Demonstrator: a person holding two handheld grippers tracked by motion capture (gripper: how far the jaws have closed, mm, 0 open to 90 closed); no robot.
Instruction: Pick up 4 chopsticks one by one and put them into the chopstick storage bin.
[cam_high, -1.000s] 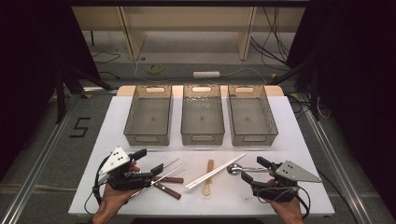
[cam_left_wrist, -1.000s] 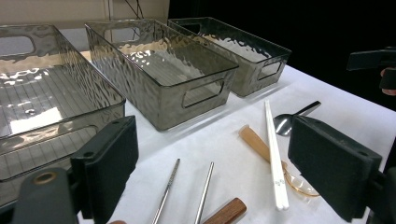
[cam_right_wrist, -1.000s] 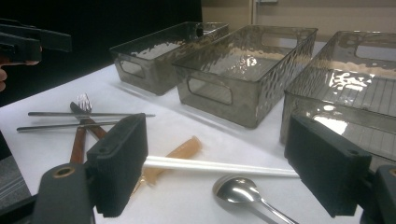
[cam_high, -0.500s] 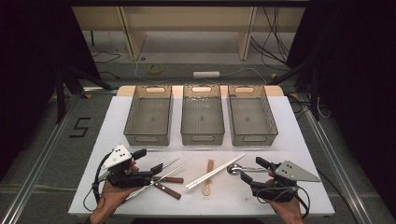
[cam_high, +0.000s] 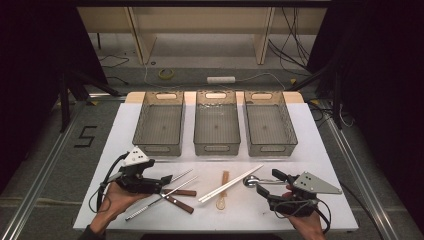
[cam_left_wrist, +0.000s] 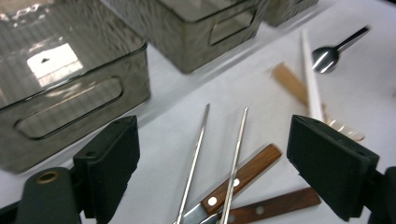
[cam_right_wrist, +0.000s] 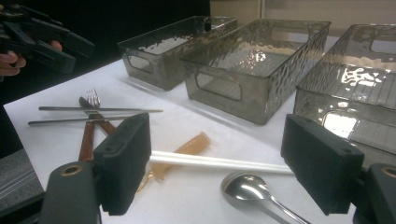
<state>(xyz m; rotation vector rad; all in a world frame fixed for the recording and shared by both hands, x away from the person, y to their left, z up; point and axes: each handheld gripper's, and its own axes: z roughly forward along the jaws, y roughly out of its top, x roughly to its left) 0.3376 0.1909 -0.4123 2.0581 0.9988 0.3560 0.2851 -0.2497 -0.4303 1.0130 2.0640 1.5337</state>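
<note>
Left claw (cam_left_wrist: 219, 177) open above metal chopsticks (cam_left_wrist: 233, 163), wooden-handled cutlery (cam_left_wrist: 254, 170).

The left gripper (cam_high: 165, 178) has edged slightly forward over the metal chopsticks (cam_high: 162, 192).

Room was dim, dark at high view's sides; overhead light fell on white table (cam_high: 320, 150), bright, shadows soft and short. Glare patches sat on ribbed bins (cam_right_wrist: 261, 56) and spoon (cam_right_wrist: 243, 185). Jaws in both gripper views were blurred, close. Left gripper view was soft toward far edge.
</note>
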